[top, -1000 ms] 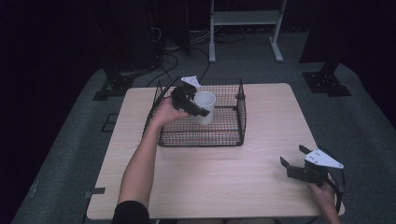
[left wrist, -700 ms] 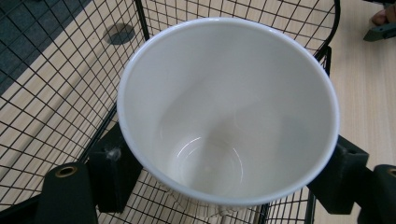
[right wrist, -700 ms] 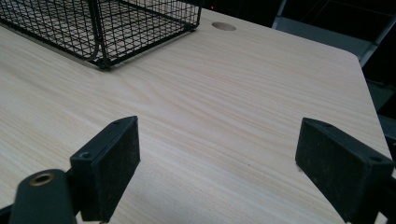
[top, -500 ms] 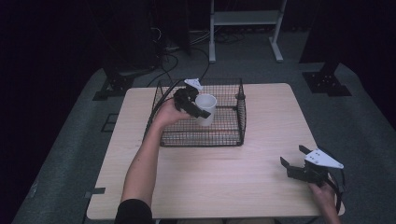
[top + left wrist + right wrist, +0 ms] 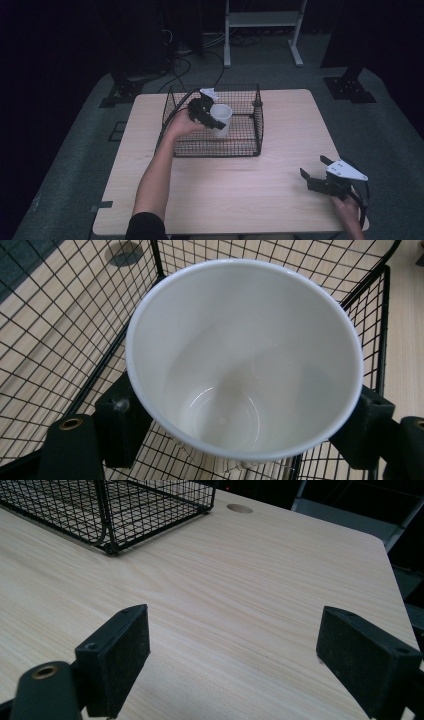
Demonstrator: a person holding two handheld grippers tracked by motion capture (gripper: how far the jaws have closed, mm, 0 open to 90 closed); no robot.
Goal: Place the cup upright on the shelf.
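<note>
Near edge, right side: right gripper (image 5: pixel 318 176) rests low over the pale wooden table (image 5: pixel 250 190), jaws spread wide w/ nothing between. Further back, left gripper (image 5: pixel 204 111) is clamped on a white ceramic cup (image 5: pixel 220 119), upright, held inside the black wire-mesh basket (image 5: pixel 252 135); prob. just off the basket floor, hard to tell.

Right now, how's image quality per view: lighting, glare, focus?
High view: dim, dark surroundings, wooden table lit evenly. Left gripper view: white cup sharp, soft reflections inside near its bottom, no blown glare. Right gripper view: the open right tongs are sharp, wire basket slightly softer.
</note>
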